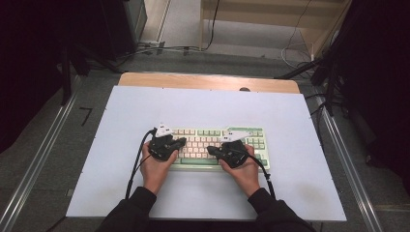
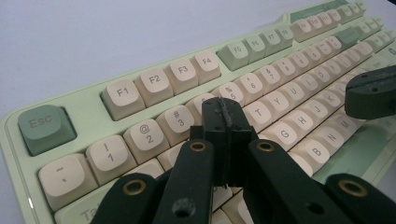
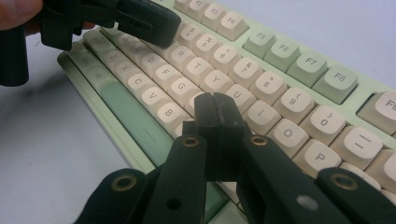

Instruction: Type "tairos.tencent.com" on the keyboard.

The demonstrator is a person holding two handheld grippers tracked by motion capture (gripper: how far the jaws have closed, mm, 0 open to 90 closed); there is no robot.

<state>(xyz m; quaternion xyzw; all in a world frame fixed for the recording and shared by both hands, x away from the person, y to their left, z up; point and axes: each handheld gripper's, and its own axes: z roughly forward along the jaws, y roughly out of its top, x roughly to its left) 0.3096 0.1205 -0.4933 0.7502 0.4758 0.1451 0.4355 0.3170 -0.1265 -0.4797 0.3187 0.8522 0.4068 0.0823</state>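
The left gripper is hovering over the left half of the keyboard, its tip pointing right, toward the middle of the key rows. In the left gripper view its jaws are standing pressed together, nothing between them, and the tip is sitting over the number and upper letter rows, covering the keys between 3 and 5. Whether the tip is touching a key cannot be told. The Esc key is lying well to the left of the tip, at the keyboard's corner.

The keyboard, pale green with cream keys, is lying flat on the white mat, near the middle and square to the front edge.

The right gripper is hovering over the middle of the keyboard, its tip pointing left, facing the left gripper with a short gap between the two tips. In the right gripper view its jaws are likewise closed on nothing, and the tip is sitting over the letter rows, just below U and beside the B key. Contact with the keys cannot be told. The space bar is lying just left of the tip.
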